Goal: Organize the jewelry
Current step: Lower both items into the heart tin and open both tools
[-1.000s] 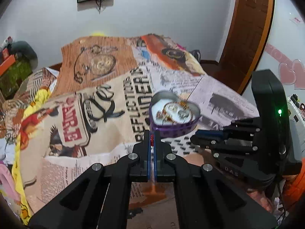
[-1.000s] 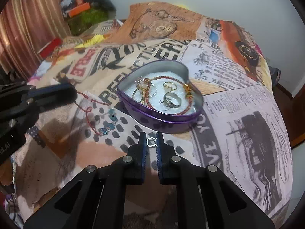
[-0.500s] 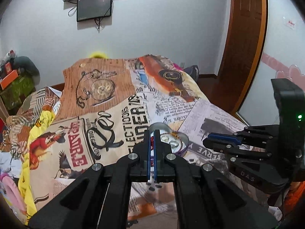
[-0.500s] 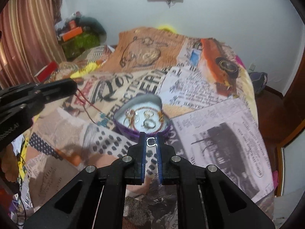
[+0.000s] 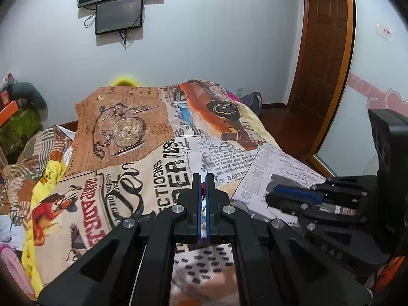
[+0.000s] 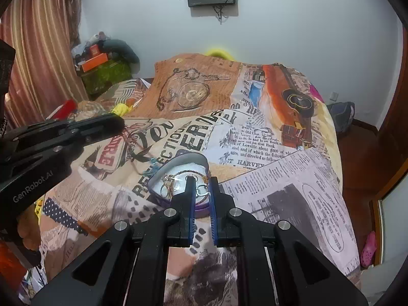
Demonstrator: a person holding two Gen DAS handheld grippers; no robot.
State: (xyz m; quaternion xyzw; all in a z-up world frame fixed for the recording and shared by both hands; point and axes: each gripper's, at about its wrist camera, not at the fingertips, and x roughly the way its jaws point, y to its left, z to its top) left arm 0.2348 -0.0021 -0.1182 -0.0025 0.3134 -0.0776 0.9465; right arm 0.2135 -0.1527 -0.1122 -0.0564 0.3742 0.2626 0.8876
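A: Start with the bed (image 6: 293, 186), since it carries everything. Its collage-print cover is soft and rumpled, so nothing set on it sits level or stays put under a push

B: And the tin?

A: The purple heart-shaped tin (image 6: 178, 168) lies on the cover just ahead of the right hand-held gripper (image 6: 202, 191). I judge it light and rigid, easy to tip on that bedding. Rings and a beaded bracelet already lie inside, so anything lowered in can snag on them

B: What is the right one carrying?

A: Its jaws are closed on a small silver ring (image 6: 201, 190), pinched across the band. Hard, smooth, slippery metal; a slack grip would let it squirt out and vanish in the print

B: The left?

A: The left hand-held gripper (image 5: 203, 186) is closed on a red cord bracelet (image 6: 132, 140) that hangs limp from its tips, with small blue beads near the lower end by the tin. It weighs almost nothing, swings freely and will not hold a shape; best held near one end so the rest can trail into the tin

B: Anything in the way?

A: The two tools are close together, and the hanging cord crosses near the tin's left edge. Clutter by the curtain (image 6: 38, 51) is well apart
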